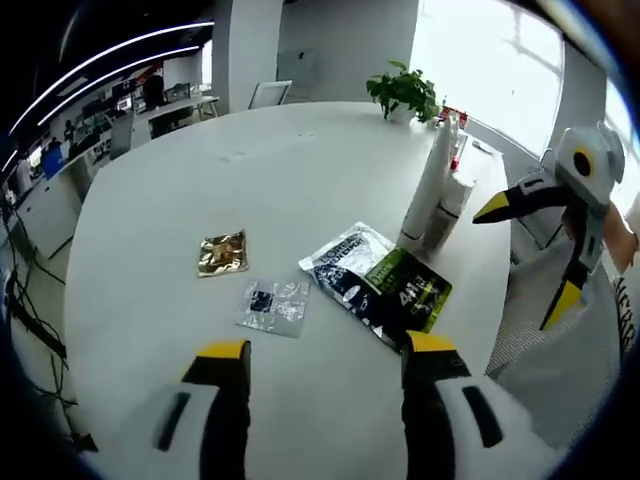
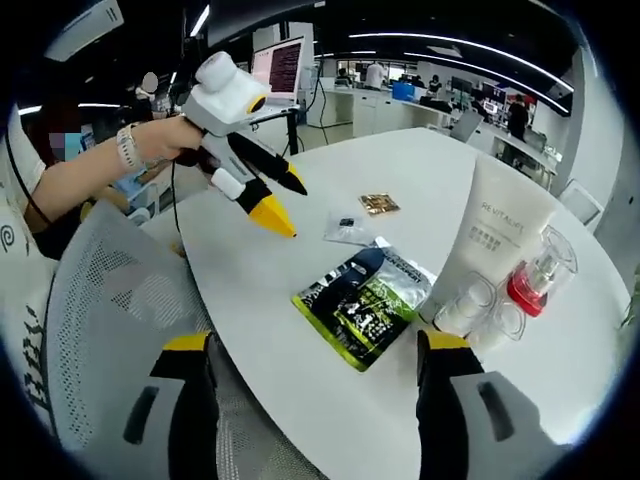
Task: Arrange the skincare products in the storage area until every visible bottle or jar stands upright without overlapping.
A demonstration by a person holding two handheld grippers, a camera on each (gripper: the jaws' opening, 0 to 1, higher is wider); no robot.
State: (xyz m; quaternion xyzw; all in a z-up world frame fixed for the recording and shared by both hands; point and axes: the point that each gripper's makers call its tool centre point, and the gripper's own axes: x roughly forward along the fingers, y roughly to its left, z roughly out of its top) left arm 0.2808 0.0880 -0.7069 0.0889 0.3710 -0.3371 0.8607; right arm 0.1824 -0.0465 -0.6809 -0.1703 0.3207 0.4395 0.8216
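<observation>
Both grippers empty, jaws parted wide, held above the table (image 1: 180,190) with nothing between them.

Left gripper (image 1: 330,360): over the near edge in its own view, looking across the white round table. Right gripper (image 2: 318,355): off the table edge, above a mesh chair (image 2: 110,290), facing the products.

Products sit in one tight cluster near the table edge:
- tall white tube (image 2: 495,240), upright, cap down, long axis vertical
- small clear bottle with red collar (image 2: 535,280), just beside the tube, upright as far as I can tell
- clear-capped pieces (image 2: 480,305) at the tube's foot, touching or nearly so (too blurred to tell whether one leans)

In the left gripper view the same cluster (image 1: 435,190) stands ahead and to the right of the jaws.

Flat items: green-black pouch (image 2: 365,300) lying just beside the cluster, a clear sachet (image 1: 273,305), a gold sachet (image 1: 222,252), the last two well apart from the bottles. Potted plant (image 1: 405,95) at the far edge.

Key relation: cluster lies ahead-right of the right gripper, just past its right jaw. In the right gripper view the left gripper (image 2: 275,205) is on the far side of the pouch. Judgement: right is nearer, so it suits the next move. Approach from the side across the vertical axis; risk is knocking a neighbour, since they crowd.
</observation>
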